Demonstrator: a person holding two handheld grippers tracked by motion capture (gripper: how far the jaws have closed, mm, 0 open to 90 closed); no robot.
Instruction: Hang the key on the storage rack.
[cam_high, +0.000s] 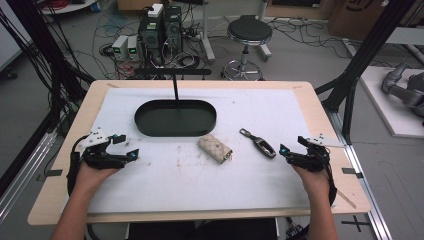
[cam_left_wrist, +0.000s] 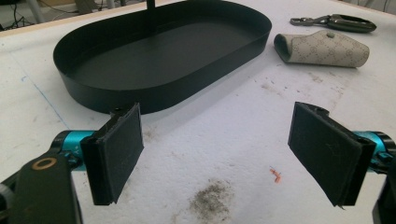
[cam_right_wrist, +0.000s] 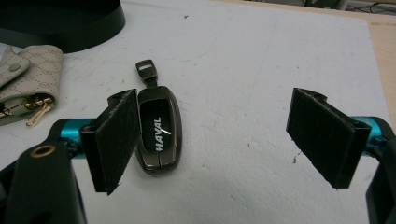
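Both grippers, left (cam_high: 121, 148) and right (cam_high: 291, 150), rest jaws apart near the table's (cam_high: 60, 165) front edge, flanking the beige pouch (cam_high: 215, 149) and key fob (cam_high: 261, 144).

Wooden table (cam_high: 320, 107) covered by a white mat (cam_high: 260, 110), stained in places.

On the mat are laid a black oval tray (cam_high: 175, 118), a beige patterned key pouch (cam_high: 215, 148) just below it, and a dark car key fob (cam_high: 258, 143) near the pouch.
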